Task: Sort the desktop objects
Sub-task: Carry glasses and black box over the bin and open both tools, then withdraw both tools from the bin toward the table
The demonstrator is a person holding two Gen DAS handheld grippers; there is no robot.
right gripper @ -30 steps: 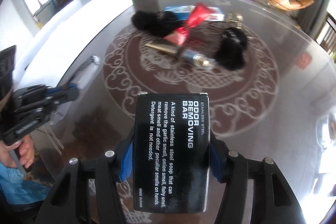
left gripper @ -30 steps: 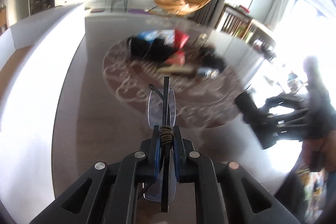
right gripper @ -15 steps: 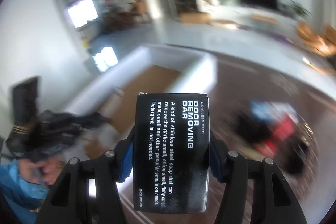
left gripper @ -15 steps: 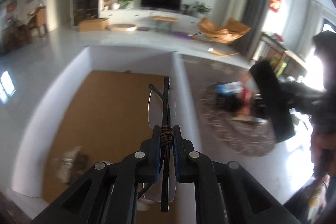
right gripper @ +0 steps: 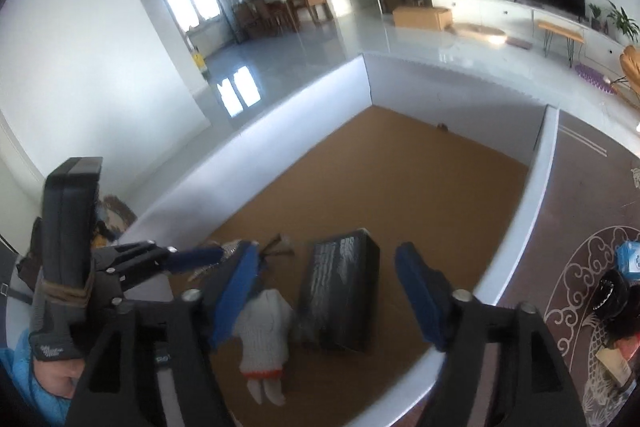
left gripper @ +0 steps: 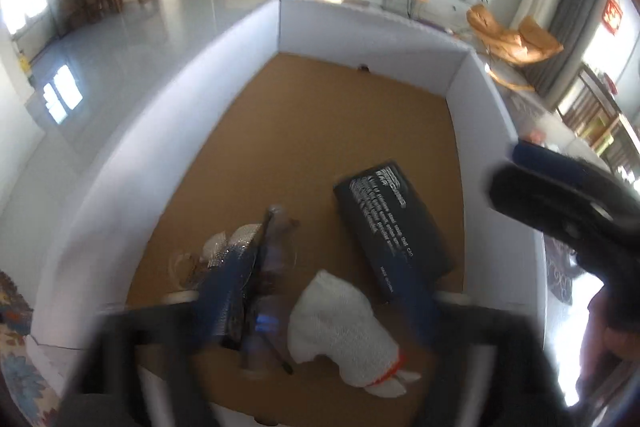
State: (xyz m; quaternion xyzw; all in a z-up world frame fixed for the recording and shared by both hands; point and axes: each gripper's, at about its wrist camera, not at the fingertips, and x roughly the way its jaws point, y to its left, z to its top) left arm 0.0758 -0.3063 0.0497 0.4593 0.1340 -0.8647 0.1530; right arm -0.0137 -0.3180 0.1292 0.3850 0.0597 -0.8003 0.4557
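Note:
A white-walled storage box [left gripper: 472,115] [right gripper: 540,187] with a brown cardboard floor lies under both grippers. My left gripper [left gripper: 320,291] hangs blurred over its near end, jaws opening, and the clear glasses [left gripper: 276,251] [right gripper: 276,247] drop free by its left finger. My right gripper [right gripper: 328,295] is also opening. The black odor-removing-bar carton [right gripper: 340,295] [left gripper: 394,227] lies flat on the box floor below it, touched by neither pad. A white knitted glove [left gripper: 344,331] [right gripper: 264,331] and a glittery item [left gripper: 236,243] rest beside them.
To the right of the box the dark patterned table [right gripper: 592,219] carries a blue packet [right gripper: 628,259] and a black fluffy thing [right gripper: 612,291]. A hand in a blue sleeve [right gripper: 44,383] holds the left gripper at the lower left. The box's far half shows bare cardboard.
Both grippers swung from the table to above the white box. The left one let go of the glasses and the right one let go of the black carton, which now lies in the box.

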